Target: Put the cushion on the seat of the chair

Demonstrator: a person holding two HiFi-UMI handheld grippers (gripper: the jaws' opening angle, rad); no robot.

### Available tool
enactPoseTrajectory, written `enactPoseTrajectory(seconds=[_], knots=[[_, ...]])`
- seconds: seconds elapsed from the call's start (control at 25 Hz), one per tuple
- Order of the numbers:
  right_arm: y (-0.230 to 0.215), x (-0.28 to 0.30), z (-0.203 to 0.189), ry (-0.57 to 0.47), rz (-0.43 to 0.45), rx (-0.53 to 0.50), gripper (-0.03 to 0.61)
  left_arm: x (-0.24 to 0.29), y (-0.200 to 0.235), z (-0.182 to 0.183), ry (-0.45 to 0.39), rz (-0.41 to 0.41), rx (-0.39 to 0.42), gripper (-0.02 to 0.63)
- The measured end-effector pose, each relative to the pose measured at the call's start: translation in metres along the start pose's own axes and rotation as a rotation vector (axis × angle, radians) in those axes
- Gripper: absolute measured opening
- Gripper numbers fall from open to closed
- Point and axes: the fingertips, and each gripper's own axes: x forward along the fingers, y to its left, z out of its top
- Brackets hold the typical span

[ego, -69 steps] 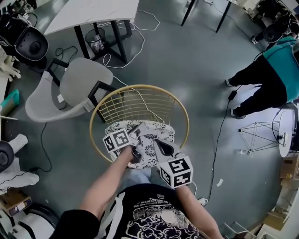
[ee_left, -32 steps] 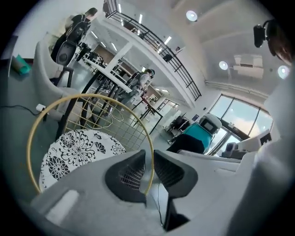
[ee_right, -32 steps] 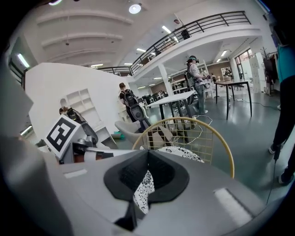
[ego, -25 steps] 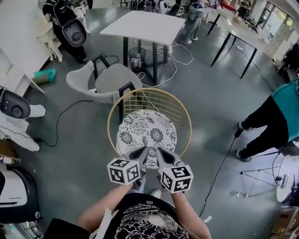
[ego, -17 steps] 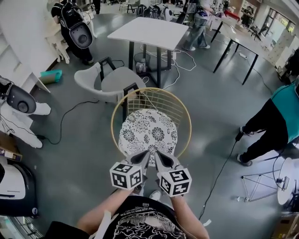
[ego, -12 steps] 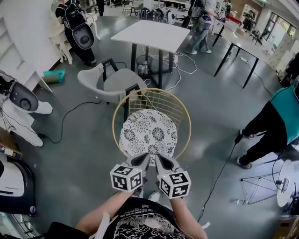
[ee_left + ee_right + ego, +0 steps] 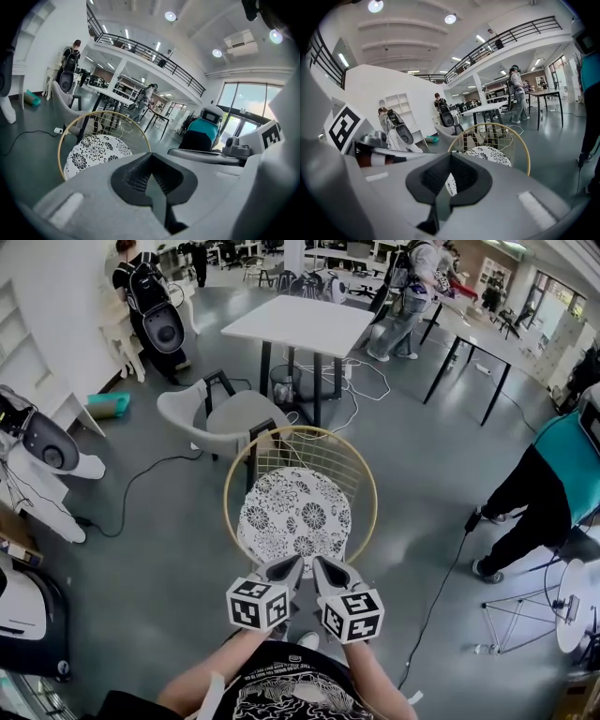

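Note:
A round white cushion [image 7: 293, 517] with a black flower print lies flat on the seat of the gold wire chair [image 7: 369, 486]. My left gripper [image 7: 288, 567] and right gripper [image 7: 322, 568] hover side by side just in front of the chair's near edge, both shut and holding nothing. In the left gripper view the cushion [image 7: 93, 151] and chair rim [image 7: 60, 149] lie ahead of the left gripper [image 7: 152, 171], clear of its tips. In the right gripper view the cushion [image 7: 488, 155] shows beyond the shut right gripper [image 7: 448, 175], inside the chair hoop [image 7: 526, 151].
A grey shell chair [image 7: 221, 416] stands just behind the wire chair, with a white table [image 7: 302, 319] beyond it. A person in a teal top [image 7: 548, 474] stands at the right. White robot bodies [image 7: 42, 442] sit at the left. Cables [image 7: 444, 563] trail over the grey floor.
Both grippers were at the cushion's near edge and have drawn back toward me, off it. The cushion stays on the seat. The head view has tilted up.

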Motion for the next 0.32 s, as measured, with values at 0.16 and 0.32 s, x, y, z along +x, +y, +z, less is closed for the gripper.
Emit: enactPoseTrajectory(seconds=[0.16,0.32], knots=[[-0.001,-0.005,-0.001,-0.003,-0.006,0.0,-0.002,-0.001,-0.003,-0.002,0.0,0.001,-0.001,-0.014],[-0.007,-0.009,-0.001,-0.008,-0.018,0.006,-0.002,0.002,-0.011,-0.004,0.001,-0.011,0.008,-0.014]])
